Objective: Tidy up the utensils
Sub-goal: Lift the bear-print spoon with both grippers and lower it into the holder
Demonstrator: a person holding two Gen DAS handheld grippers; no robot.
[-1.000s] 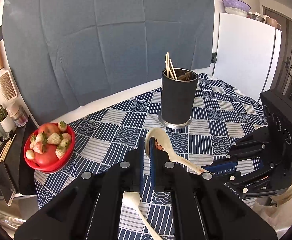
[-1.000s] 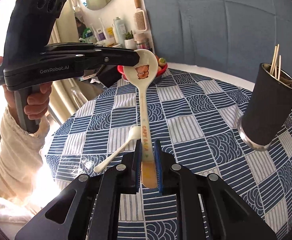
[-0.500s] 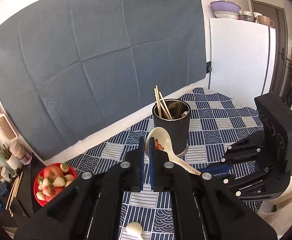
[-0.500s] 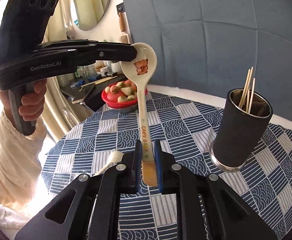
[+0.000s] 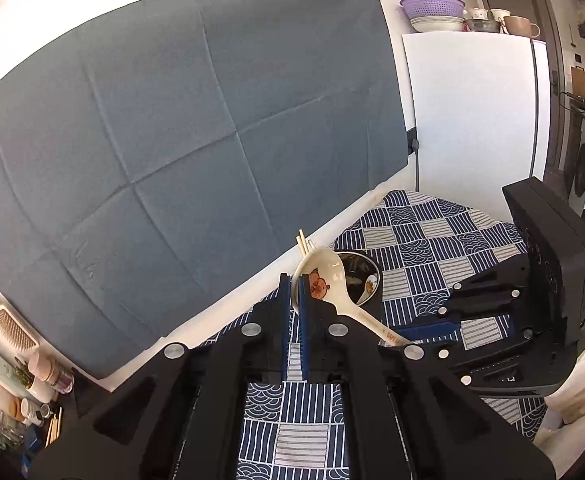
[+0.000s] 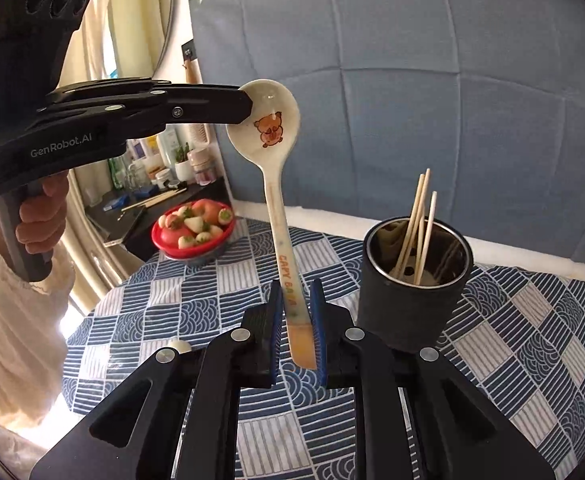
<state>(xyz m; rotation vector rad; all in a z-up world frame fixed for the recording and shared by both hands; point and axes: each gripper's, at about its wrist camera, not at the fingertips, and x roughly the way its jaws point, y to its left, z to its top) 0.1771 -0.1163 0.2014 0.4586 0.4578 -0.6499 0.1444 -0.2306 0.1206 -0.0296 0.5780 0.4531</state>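
A cream ceramic spoon (image 6: 270,128) with a bear picture is held in the air by both grippers. My left gripper (image 5: 295,280) is shut on the rim of its bowl (image 5: 322,280); it also shows in the right wrist view (image 6: 244,108). My right gripper (image 6: 296,312) has its jaws a little apart around the handle end (image 6: 298,328), which leans on the right pad. The black holder cup (image 6: 412,280) with wooden chopsticks (image 6: 416,220) stands just right of the spoon; from the left wrist its open top (image 5: 356,276) lies behind the spoon. A second white spoon (image 6: 178,345) lies on the table, mostly hidden.
The table has a blue and white patterned cloth (image 6: 512,340). A red bowl of strawberries and tomatoes (image 6: 194,228) sits at its far left. A dark side shelf with bottles (image 6: 152,172) stands beyond it. A white fridge (image 5: 472,112) is at the right.
Both grippers have lifted the spoon higher above the table and nearer the cup. The right jaws, tight on the handle before, now stand slightly apart. The left grip is unchanged.
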